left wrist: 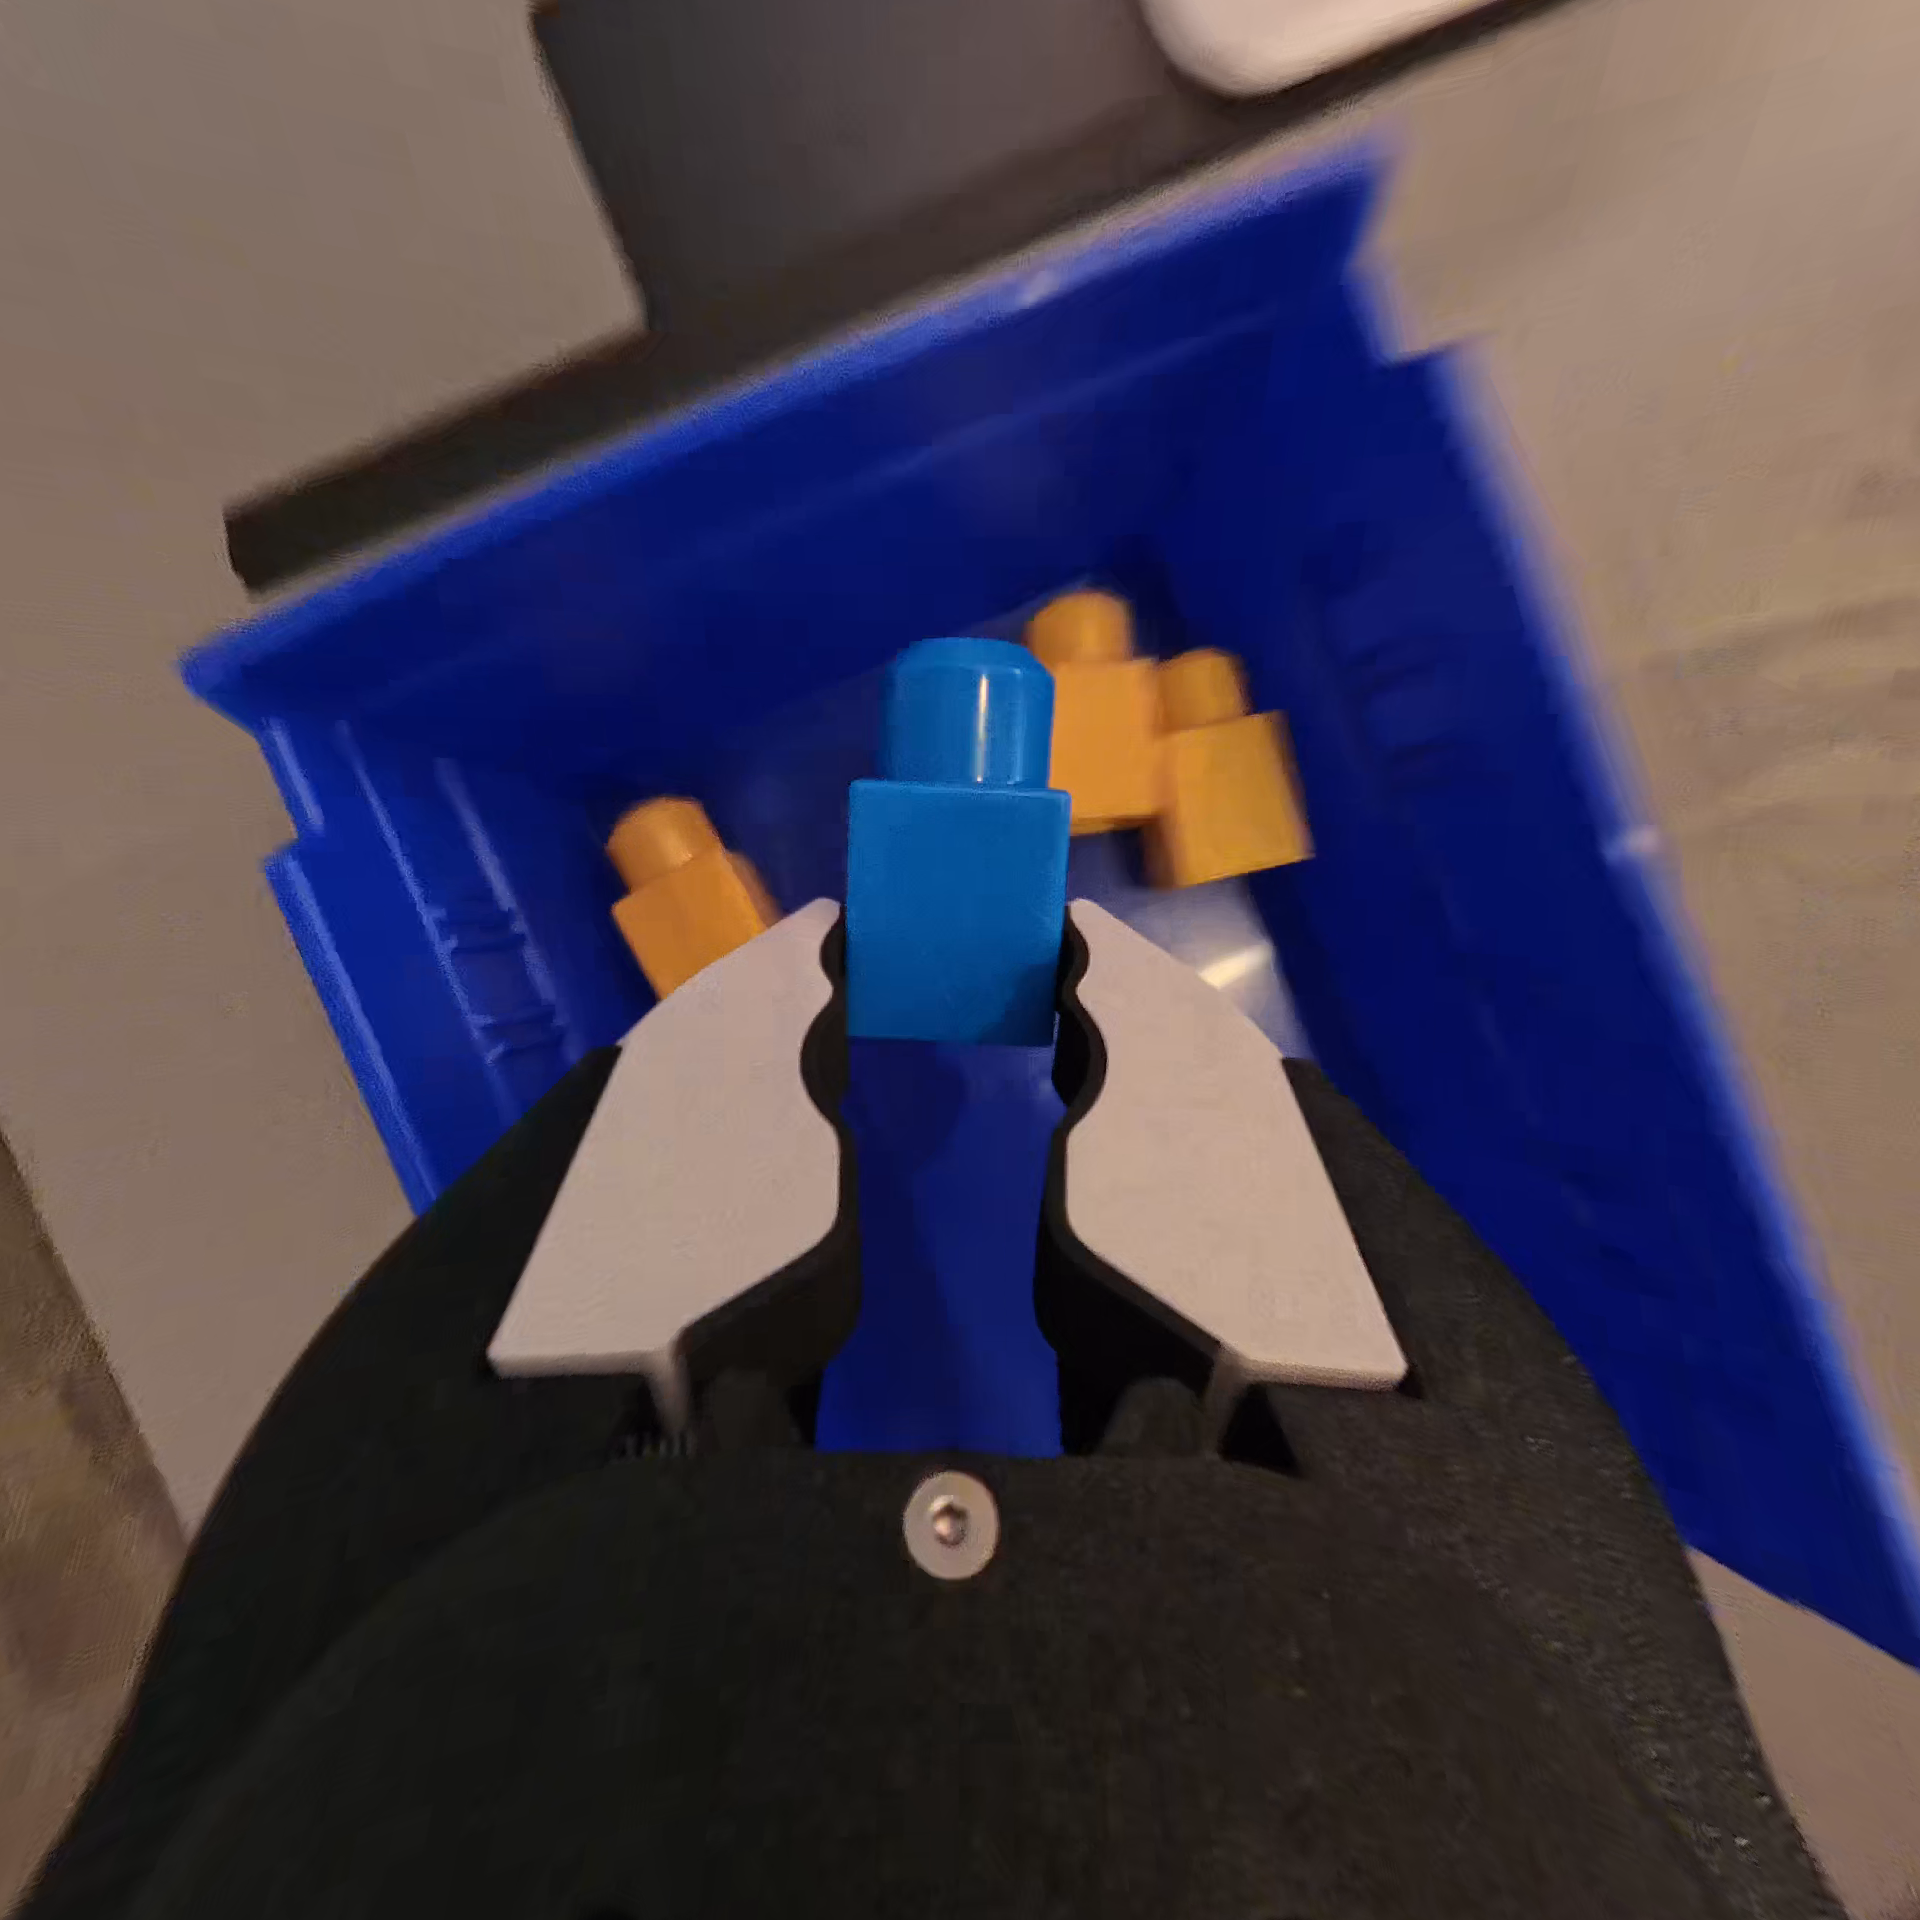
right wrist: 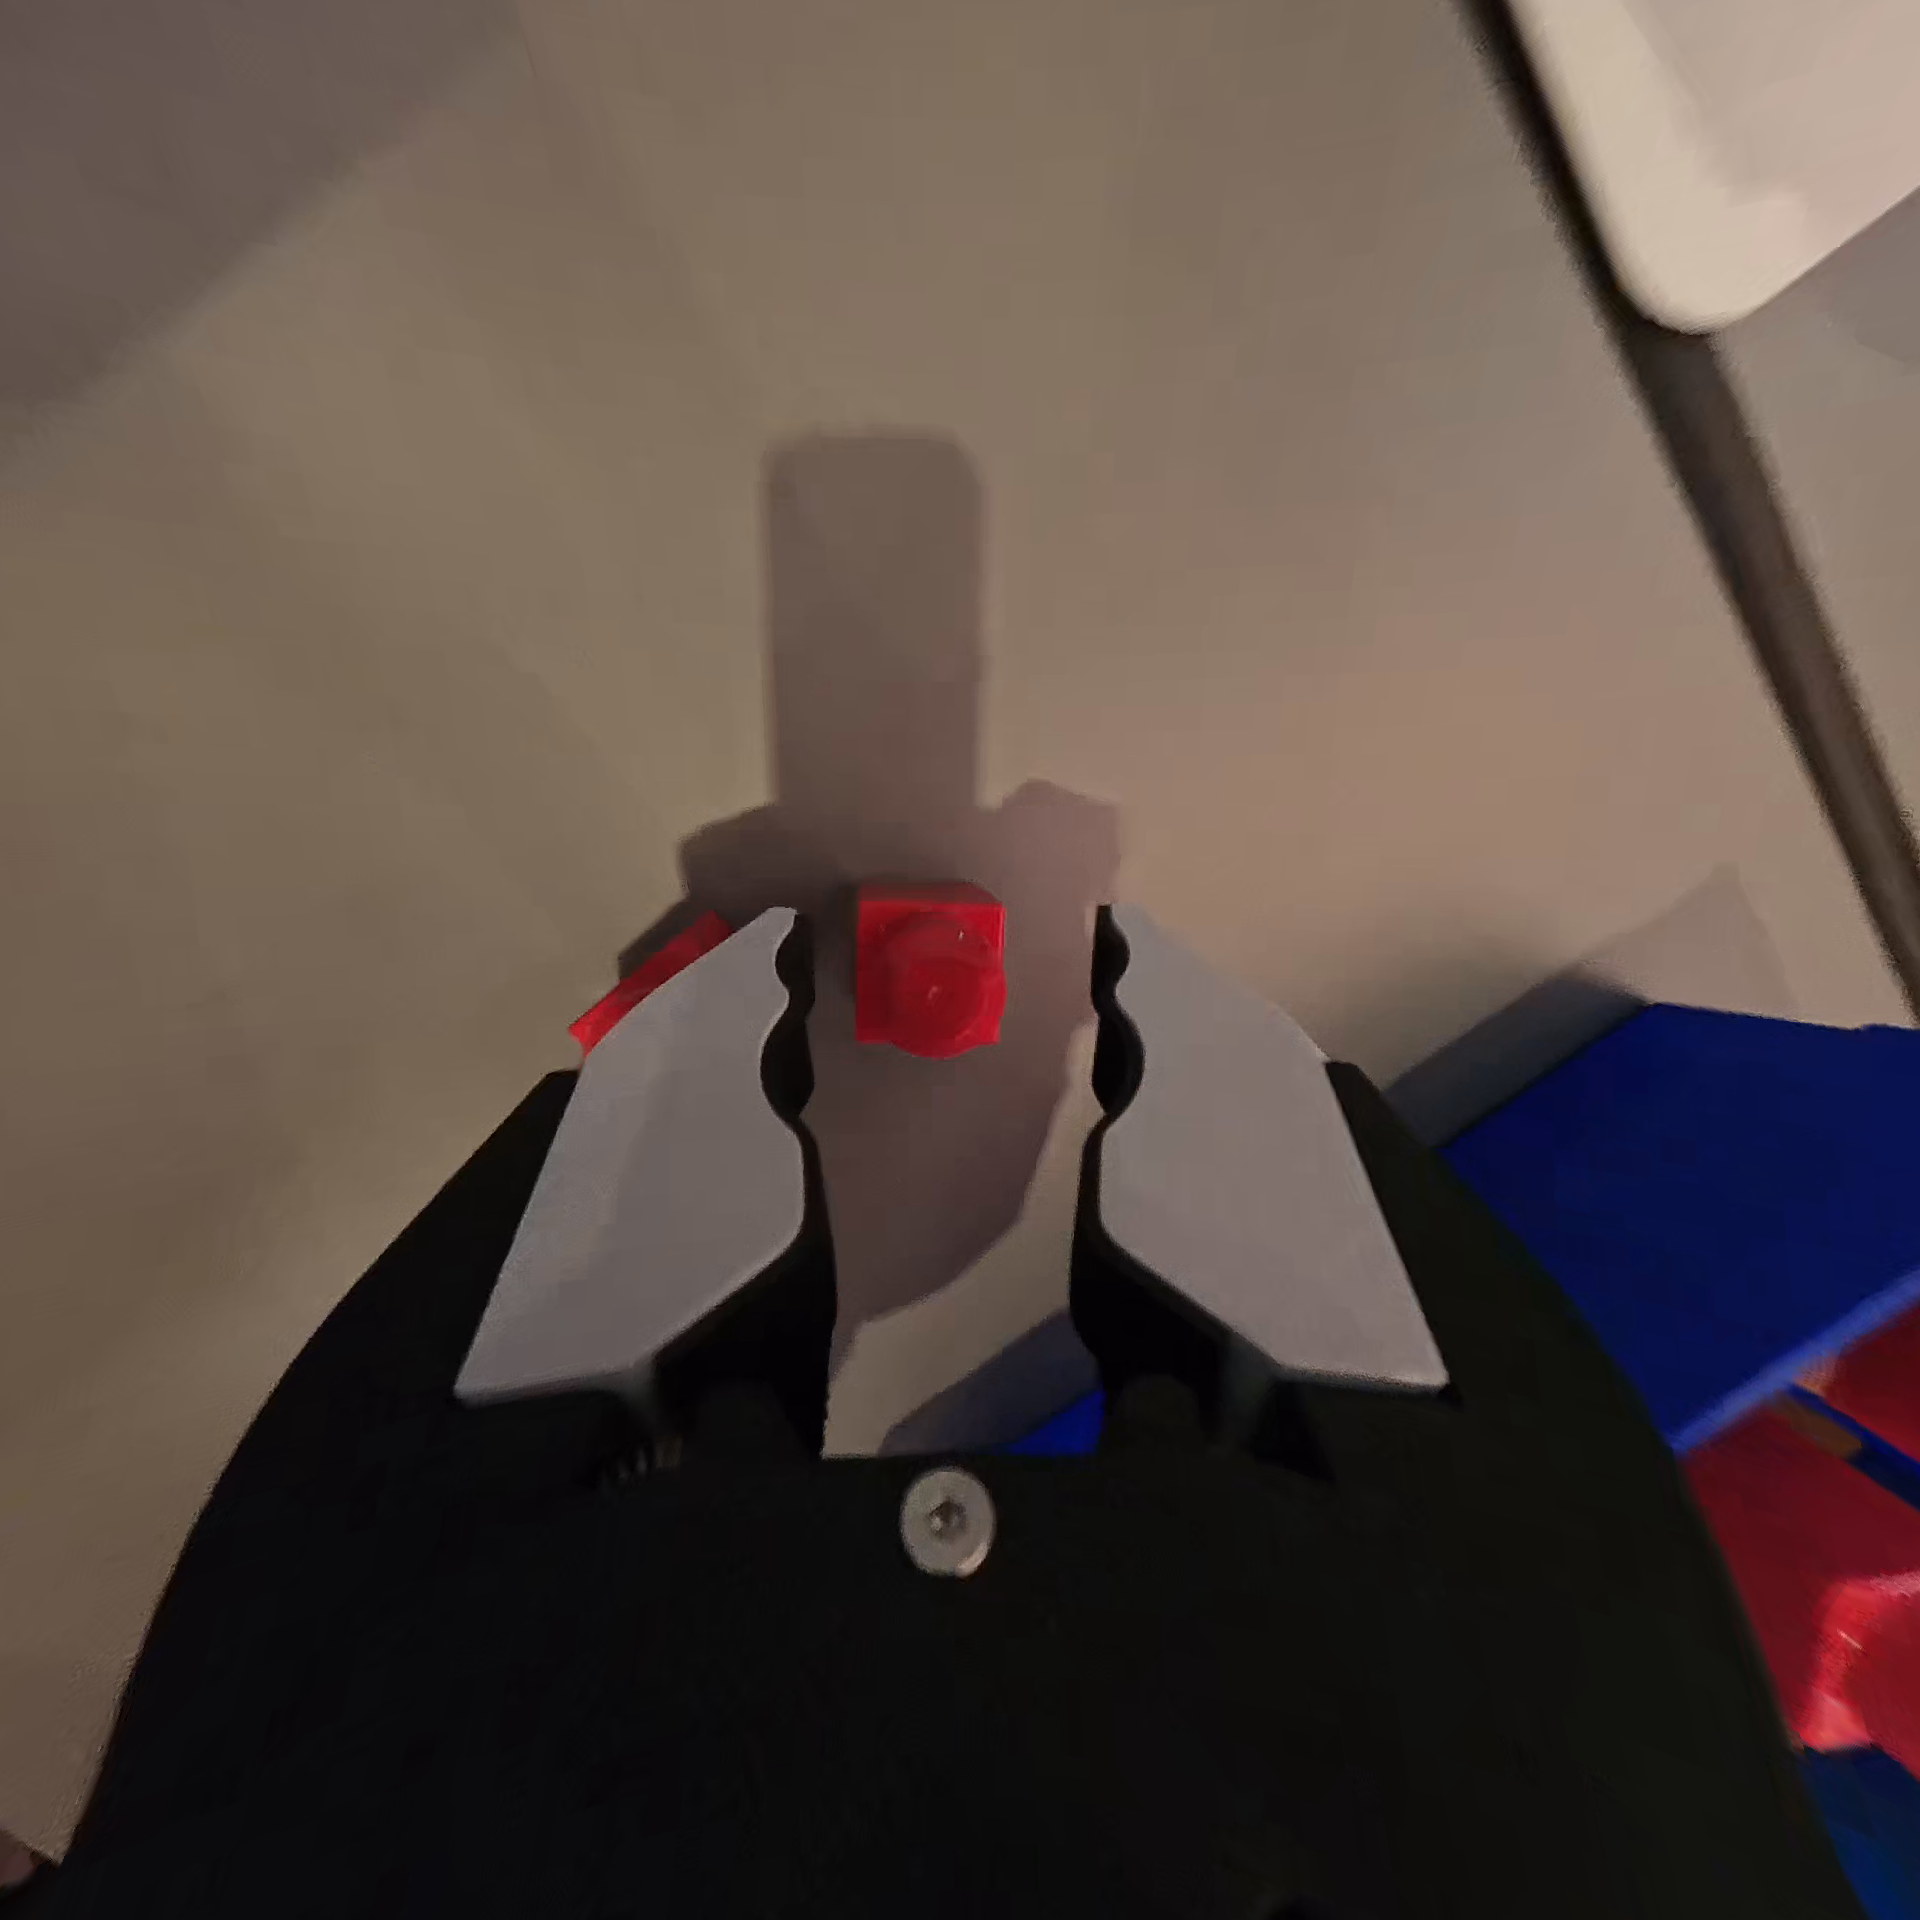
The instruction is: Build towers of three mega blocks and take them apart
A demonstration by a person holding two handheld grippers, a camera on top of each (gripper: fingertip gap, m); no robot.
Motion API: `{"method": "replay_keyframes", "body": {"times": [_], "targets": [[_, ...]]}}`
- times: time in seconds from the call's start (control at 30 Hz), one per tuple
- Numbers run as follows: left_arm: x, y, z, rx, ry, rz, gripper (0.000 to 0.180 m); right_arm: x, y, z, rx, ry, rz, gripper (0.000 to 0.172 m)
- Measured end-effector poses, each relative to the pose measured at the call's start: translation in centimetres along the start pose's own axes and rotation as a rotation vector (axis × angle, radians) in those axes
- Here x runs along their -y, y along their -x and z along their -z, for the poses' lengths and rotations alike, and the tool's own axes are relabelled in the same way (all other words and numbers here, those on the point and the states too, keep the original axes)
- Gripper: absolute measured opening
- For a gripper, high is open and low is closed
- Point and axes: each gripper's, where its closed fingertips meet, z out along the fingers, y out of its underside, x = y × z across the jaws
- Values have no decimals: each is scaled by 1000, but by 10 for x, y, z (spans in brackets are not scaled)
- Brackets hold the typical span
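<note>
In the left wrist view my left gripper is shut on a blue mega block, stud pointing away, and holds it over a blue bin. In the bin lie orange blocks: one at the left and a pair at the right. In the right wrist view my right gripper is open above the table. A red block stands on the table below, between the fingers with gaps on both sides, stud up. Another red block lies partly hidden behind the left finger.
A blue bin with red pieces sits at the right edge of the right wrist view. A white object lies at the top right beyond a dark strip. A dark slab lies behind the bin in the left wrist view.
</note>
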Motion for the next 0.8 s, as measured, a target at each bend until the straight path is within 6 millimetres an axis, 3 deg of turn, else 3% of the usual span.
{"method": "replay_keyframes", "body": {"times": [0.03,0.13,0.23,0.3,0.37,0.47,0.53,0.67,0.8], "targets": [[13,-17,17,-56,-75,-36,36,10,2,16,1,-70,21,52],[46,-95,66,-259,-295,-251,36,54,34,76,88,-417,184,51],[52,-194,101,-474,-447,-565,35,84,87,139,282,-795,347,49],[42,-244,112,-569,-471,-722,35,91,99,162,279,-942,417,47],[33,-275,115,-618,-462,-786,35,89,100,167,253,-975,464,42],[26,-295,112,-640,-433,-813,35,82,107,164,311,-943,505,43],[24,-299,108,-646,-414,-815,35,78,115,163,339,-940,550,29],[24,-299,107,-658,-429,-829,36,77,114,159,326,-894,547,27],[15,-308,114,-753,-400,-823,49,73,119,157,322,-863,585,27]]}}
